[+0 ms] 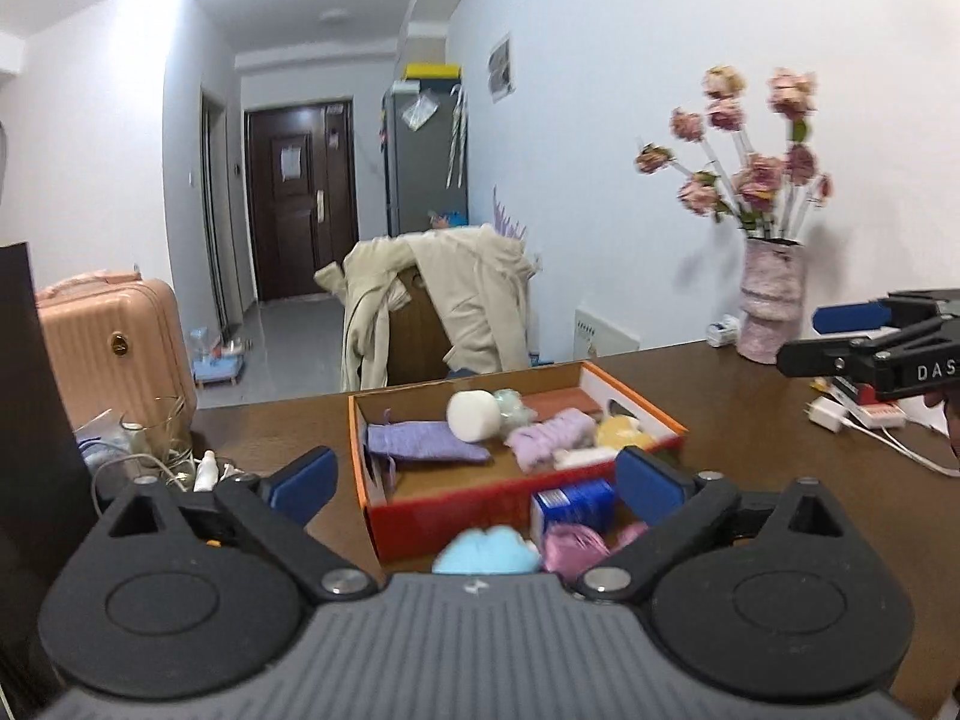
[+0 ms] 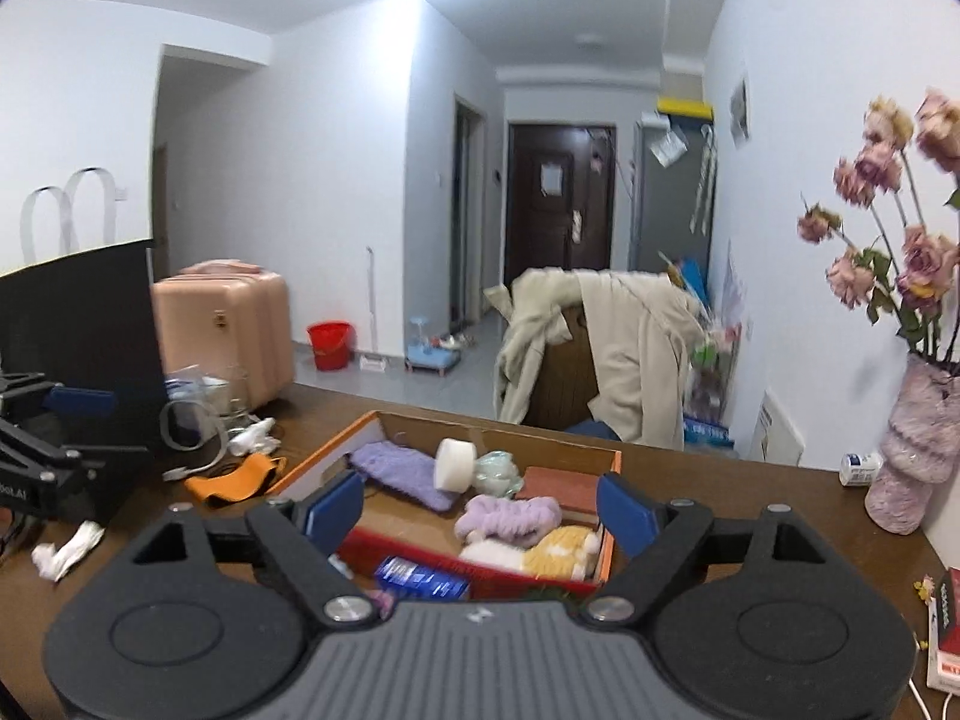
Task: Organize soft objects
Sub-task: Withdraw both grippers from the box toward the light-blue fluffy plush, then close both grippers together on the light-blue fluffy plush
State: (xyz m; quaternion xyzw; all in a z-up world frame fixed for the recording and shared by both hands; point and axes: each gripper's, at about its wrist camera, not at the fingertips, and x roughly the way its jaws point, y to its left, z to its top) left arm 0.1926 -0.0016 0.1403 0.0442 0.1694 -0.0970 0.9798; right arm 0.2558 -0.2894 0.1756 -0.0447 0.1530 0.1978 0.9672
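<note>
Both claws held above the near edge of the brown worktop (image 1: 720, 396), pointing over an open cardboard box (image 1: 636, 405) with orange rim and red front wall, at centre frame in both views.

Left claw (image 1: 477, 480): released, jaws wide, nothing between the blue pads. Right claw (image 2: 480, 507): likewise released and empty.

Box contents, left wrist view: lavender pouch (image 1: 423, 443) at left, white roll (image 1: 474, 415) upright behind it, pale green bundle (image 1: 517, 409), lilac plush band (image 1: 549, 439), yellow plush (image 1: 621, 433) at right.

Still outside the box, lower centre against its front wall: light blue plush (image 1: 485, 553), pink soft item (image 1: 573, 546), blue carton (image 1: 573, 507). All partly hidden by the claw body; blurred.

Judgement: between picks; several soft items already boxed, at least two left on the worktop. Next move calls for dropping one claw steeply to the near-side items and closing gently on the plush without snagging the box wall. Which claw suits better, cannot tell.
</note>
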